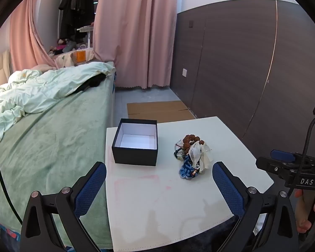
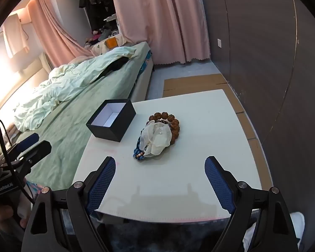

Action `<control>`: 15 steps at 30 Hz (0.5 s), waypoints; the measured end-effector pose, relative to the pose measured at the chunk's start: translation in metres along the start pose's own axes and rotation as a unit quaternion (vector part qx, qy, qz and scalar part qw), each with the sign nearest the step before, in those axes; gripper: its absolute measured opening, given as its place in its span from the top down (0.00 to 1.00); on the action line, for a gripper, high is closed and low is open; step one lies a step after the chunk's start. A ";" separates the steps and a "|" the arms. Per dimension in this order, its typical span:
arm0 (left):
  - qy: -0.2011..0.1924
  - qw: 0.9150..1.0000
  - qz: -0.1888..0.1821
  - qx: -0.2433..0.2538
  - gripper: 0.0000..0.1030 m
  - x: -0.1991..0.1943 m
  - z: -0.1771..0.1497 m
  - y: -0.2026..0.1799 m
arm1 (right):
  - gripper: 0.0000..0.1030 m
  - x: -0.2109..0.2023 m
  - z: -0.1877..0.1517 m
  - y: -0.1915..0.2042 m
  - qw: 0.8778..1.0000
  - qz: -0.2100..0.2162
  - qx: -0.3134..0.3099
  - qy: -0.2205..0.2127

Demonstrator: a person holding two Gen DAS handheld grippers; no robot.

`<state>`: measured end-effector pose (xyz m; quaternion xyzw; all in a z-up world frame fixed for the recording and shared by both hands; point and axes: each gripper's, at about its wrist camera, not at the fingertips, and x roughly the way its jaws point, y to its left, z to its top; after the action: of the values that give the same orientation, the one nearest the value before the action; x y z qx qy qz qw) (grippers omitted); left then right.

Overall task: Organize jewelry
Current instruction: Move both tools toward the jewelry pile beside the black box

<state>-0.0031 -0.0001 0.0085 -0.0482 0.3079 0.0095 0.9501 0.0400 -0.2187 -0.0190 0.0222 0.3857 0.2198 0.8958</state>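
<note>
A pile of jewelry (image 1: 191, 157) lies on the white table (image 1: 157, 199): a brown bead bracelet (image 2: 172, 124), a blue knotted cord piece (image 1: 185, 170) and a pale translucent pouch (image 2: 157, 138) on top. An open black box (image 1: 136, 145) with a white, empty inside stands left of the pile; it also shows in the right wrist view (image 2: 112, 122). My left gripper (image 1: 159, 187) is open and empty above the near table edge. My right gripper (image 2: 160, 178) is open and empty, just short of the pile.
A bed (image 1: 42, 136) with green sheet and rumpled duvet borders the table's left side. Flattened cardboard (image 1: 157, 109) lies on the floor beyond. A dark panelled wall (image 1: 241, 63) runs on the right, pink curtains (image 1: 136, 31) behind.
</note>
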 end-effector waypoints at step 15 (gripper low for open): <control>0.008 1.000 -0.013 -0.013 0.02 0.022 0.011 -0.005 | 0.20 0.027 0.013 -0.023 0.997 0.014 0.060 0.041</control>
<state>0.0216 -0.0041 0.0044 -0.0649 0.3145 0.0004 0.9471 0.0737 -0.2264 -0.0332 0.0723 0.4342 0.2094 0.8731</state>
